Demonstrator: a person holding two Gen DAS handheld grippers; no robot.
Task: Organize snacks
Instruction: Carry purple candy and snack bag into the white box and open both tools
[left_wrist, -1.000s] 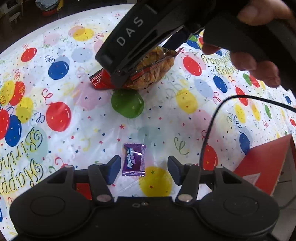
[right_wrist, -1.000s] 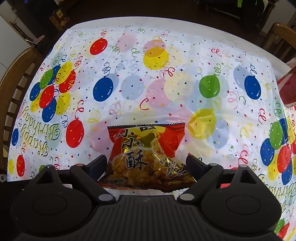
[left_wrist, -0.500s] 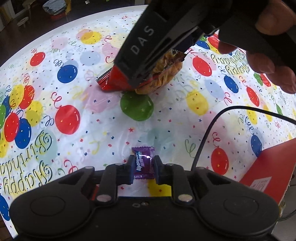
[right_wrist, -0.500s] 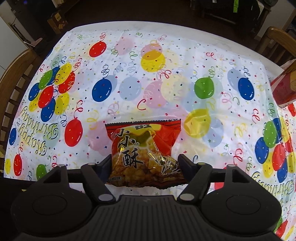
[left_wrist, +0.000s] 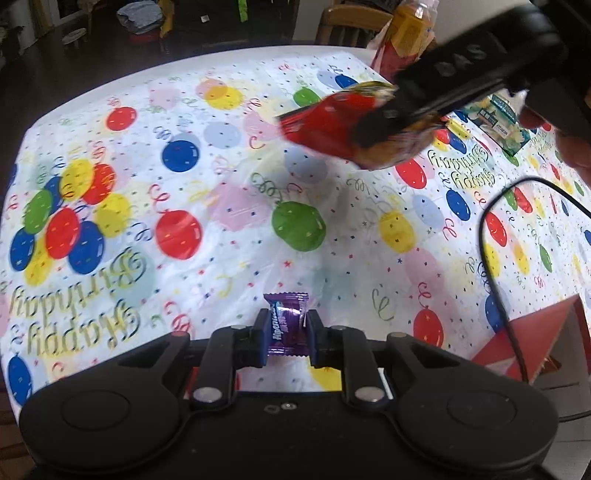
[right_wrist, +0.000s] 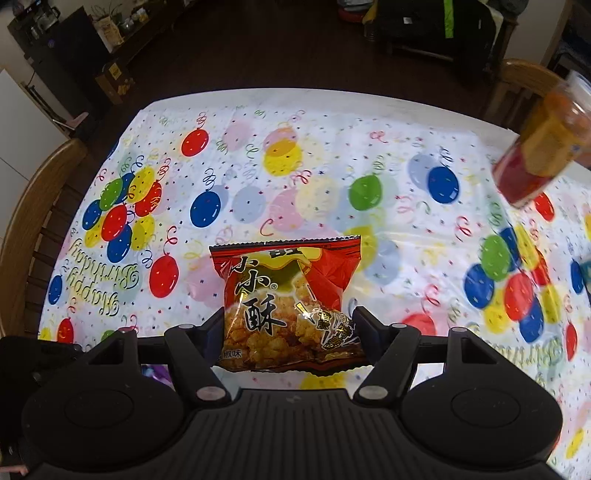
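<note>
Left wrist view first. Left gripper (left_wrist: 287, 338) clamped on a small purple candy (left_wrist: 286, 325); the two blue finger pads press its sides. Candy sits upright between the pads, its crimped top edge poking out past the fingertips, lifted clear of the tablecloth (left_wrist: 207, 229). Wrapper is glossy purple with white slanted lettering, only partly readable. Farther off, upper right, the right gripper (left_wrist: 391, 122) hangs in the air over the table, shut on a red snack bag (left_wrist: 332, 125); that part is motion-blurred. Bag's flat red end sticks out to the left of the black fingers, and its puffed yellow-brown end lies behind them. A hand (left_wrist: 569, 147) shows at the right edge. Black cable (left_wrist: 487, 258) loops over the cloth; red box (left_wrist: 532, 339) at lower right; green packet (left_wrist: 495, 118) lying on the cloth beyond the right gripper.

Right wrist view. Right gripper (right_wrist: 290, 336) closed on the red snack bag (right_wrist: 288, 302) at its lower half, one finger on each side edge. Bag stands face-up to the camera, serrated top seal away from it, held above the balloon-print tablecloth (right_wrist: 332, 177). Print: large black Chinese characters over a picture of golden fried pieces, red border, creased foil on the right. Blurred bottle (right_wrist: 543, 147) with an orange-yellow label at upper right. Wooden chair (right_wrist: 33, 221) at the left edge of the table.
</note>
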